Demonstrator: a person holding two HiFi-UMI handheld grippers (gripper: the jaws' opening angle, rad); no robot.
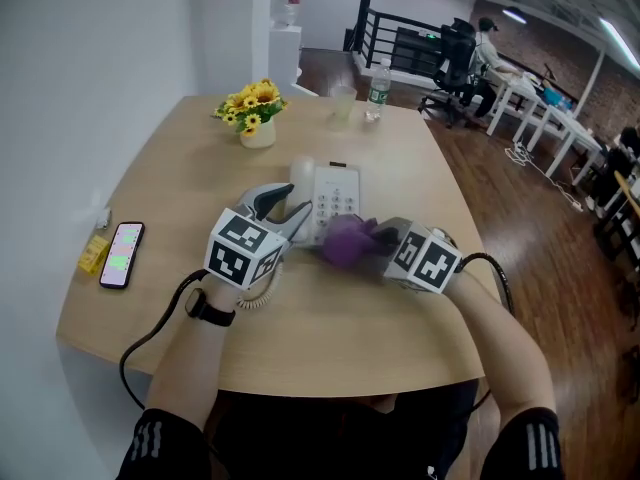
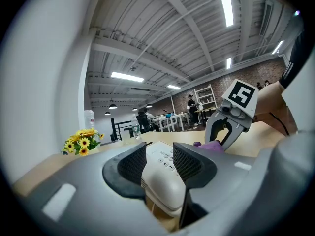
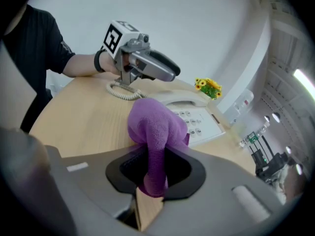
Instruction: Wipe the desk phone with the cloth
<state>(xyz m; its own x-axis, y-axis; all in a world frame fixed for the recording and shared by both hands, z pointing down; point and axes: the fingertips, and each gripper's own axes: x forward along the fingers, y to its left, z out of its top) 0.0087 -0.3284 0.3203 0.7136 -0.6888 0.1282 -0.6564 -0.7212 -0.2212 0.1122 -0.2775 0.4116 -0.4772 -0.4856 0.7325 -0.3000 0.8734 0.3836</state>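
Pale wood forms the rounded table (image 1: 330, 328) on which the white desk phone (image 1: 337, 196) lies near the middle, keypad up, with its handset (image 2: 165, 191) along its left side. A purple cloth (image 3: 155, 127) rests bunched on the phone's near right corner, touching the keypad's edge. The right gripper (image 3: 155, 168) has its jaws clamped tight on a fold of this cloth, which hangs down between the dark pads and bulges above them. The left gripper (image 2: 160, 156) comes in from the phone's left; its ribbed pads (image 2: 133, 163) stand on either side of the rounded near end of the handset and close on it, so the handset fills the gap between them. A coiled cord (image 1: 258, 298) lies on the wood just under the left gripper, beside the person's wrist and its black band (image 1: 208, 310).

Farther back on the table a small white pot of yellow flowers (image 1: 254, 110) stands near the far left edge, and a clear water bottle (image 1: 377, 88) stands near the far edge, with a pale cup-like thing just left of it that is too faint to name. Well to the left a smartphone (image 1: 122, 254) lies face up with its screen lit, a small yellow item (image 1: 94, 254) touching its left side. Beyond the table are a white wall, a dark wood floor, a black railing (image 1: 395, 33) and a person seated at white desks (image 1: 530, 103)
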